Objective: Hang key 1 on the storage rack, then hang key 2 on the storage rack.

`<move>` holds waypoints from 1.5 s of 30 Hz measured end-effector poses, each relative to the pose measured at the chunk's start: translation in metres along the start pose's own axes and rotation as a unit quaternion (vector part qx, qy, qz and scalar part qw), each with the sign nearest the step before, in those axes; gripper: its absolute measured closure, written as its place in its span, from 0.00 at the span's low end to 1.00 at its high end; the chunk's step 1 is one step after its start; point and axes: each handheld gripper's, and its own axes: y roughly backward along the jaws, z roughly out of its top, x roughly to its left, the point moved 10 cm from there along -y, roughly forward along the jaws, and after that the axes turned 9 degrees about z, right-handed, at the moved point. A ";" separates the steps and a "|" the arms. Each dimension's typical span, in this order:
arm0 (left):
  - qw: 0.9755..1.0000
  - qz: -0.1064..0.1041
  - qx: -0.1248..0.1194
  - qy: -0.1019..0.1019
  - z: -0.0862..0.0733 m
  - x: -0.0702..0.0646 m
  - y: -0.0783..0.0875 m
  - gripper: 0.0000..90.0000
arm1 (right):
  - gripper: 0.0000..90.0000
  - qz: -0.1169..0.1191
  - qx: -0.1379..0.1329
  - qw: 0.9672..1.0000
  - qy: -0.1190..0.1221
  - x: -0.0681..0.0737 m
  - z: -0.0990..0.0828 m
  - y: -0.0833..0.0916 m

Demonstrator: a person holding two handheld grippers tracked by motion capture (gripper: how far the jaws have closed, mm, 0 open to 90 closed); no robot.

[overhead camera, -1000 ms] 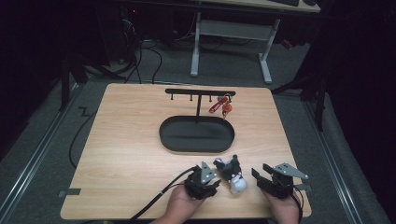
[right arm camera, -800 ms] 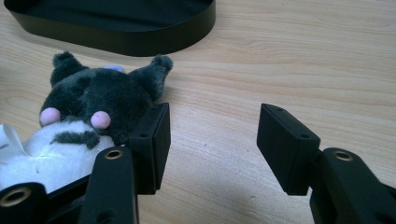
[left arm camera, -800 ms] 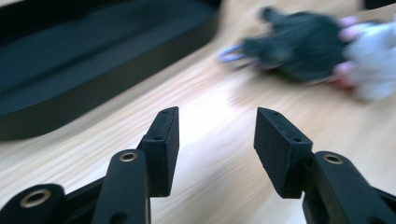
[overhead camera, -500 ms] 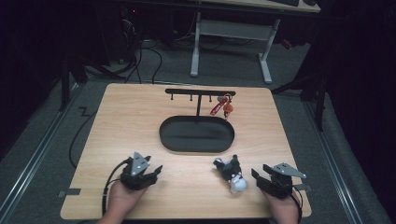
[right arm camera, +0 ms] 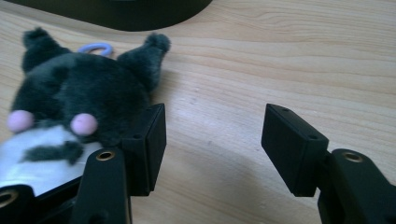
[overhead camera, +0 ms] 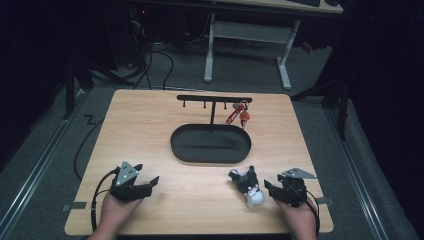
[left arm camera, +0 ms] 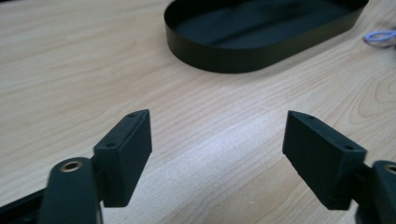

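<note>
The left hand-held gripper (overhead camera: 150,183) sits near the front left corner of the wooden surface (overhead camera: 150,130), well apart from the plush toy (overhead camera: 248,186). A second ago it was at the middle of the front edge, right against the toy and close to the other hand; half a second ago it had already crossed to the left side, and since then it has barely shifted. Its jaws have just been opening and now stand wide, with only bare wood between them in the left gripper view, where the black oval tray (left arm camera: 261,42) lies ahead of the jaws.

The right hand-held gripper (overhead camera: 272,189) rests at the front right of the surface, in the same place as in both earlier pictures. Its jaws have just been opening a little and stand at a middling gap with nothing between them. In the right gripper view the toy lies just outside one jaw, its dark fur seemingly against that jaw's outer face, not gripped.

The plush toy, dark grey with a white part and small pink spots, lies on the surface just beside the right hand-held gripper, between it and the tray, near the tray's front right end. Its spot has not changed across the three pictures. A small pale blue loop (right arm camera: 95,48) shows behind its head.

Behind the tray stands a black rack (overhead camera: 214,99) with small hooks; a red key tag (overhead camera: 236,114) hangs from its right end, as before.
</note>
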 end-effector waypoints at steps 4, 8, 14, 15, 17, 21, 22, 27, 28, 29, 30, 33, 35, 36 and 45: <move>1.000 -0.002 0.004 -0.009 -0.002 -0.002 0.000 0.22 | 0.43 -0.003 0.033 0.999 -0.003 0.008 -0.001 0.005; 1.000 -0.003 -0.014 -0.002 0.003 0.000 0.006 0.22 | 0.41 -0.017 0.084 0.996 0.009 0.008 -0.003 0.009; 1.000 -0.002 -0.023 -0.006 0.006 0.002 0.007 0.22 | 0.41 -0.011 0.130 0.991 -0.014 0.001 0.000 0.014; 1.000 -0.001 -0.023 -0.006 0.006 0.002 0.007 0.22 | 0.41 -0.013 0.134 0.991 -0.015 0.000 0.000 0.015; 1.000 0.000 -0.023 -0.004 0.006 0.002 0.007 0.22 | 0.41 -0.015 0.145 0.989 -0.018 -0.003 0.000 0.017; 1.000 0.001 -0.019 -0.013 0.004 0.001 0.005 0.22 | 0.40 -0.009 0.168 0.985 -0.029 -0.005 -0.004 0.017; 1.000 -0.001 -0.016 -0.014 0.003 0.000 0.004 0.22 | 0.40 -0.008 0.175 0.984 -0.031 -0.005 -0.005 0.017; 1.000 -0.006 -0.014 -0.012 0.003 -0.002 0.004 0.23 | 0.40 -0.004 0.215 0.976 -0.023 -0.002 -0.008 0.017; 1.000 -0.006 -0.015 -0.014 0.003 -0.002 0.004 0.23 | 0.40 -0.004 0.224 0.975 -0.016 -0.001 -0.008 0.018; 1.000 -0.005 -0.015 -0.016 0.003 -0.003 0.004 0.23 | 0.39 -0.006 0.231 0.973 -0.011 0.000 -0.008 0.018; 1.000 -0.004 -0.013 -0.020 0.002 -0.004 0.005 0.23 | 0.39 -0.007 0.235 0.972 -0.008 0.001 -0.007 0.019; 1.000 -0.005 -0.012 -0.025 0.002 -0.005 0.006 0.23 | 0.39 -0.013 0.255 0.967 0.003 0.004 -0.009 0.020; 1.000 -0.004 -0.014 -0.023 0.003 -0.005 0.007 0.23 | 0.38 -0.007 0.272 0.962 -0.004 0.008 -0.012 0.022; 1.000 -0.005 -0.013 -0.022 0.003 -0.006 0.007 0.23 | 0.35 -0.008 0.282 0.959 -0.007 0.010 -0.012 0.024; 0.999 -0.009 -0.003 -0.032 0.000 -0.010 0.004 0.23 | 0.28 0.010 0.294 0.956 -0.022 0.028 0.009 0.044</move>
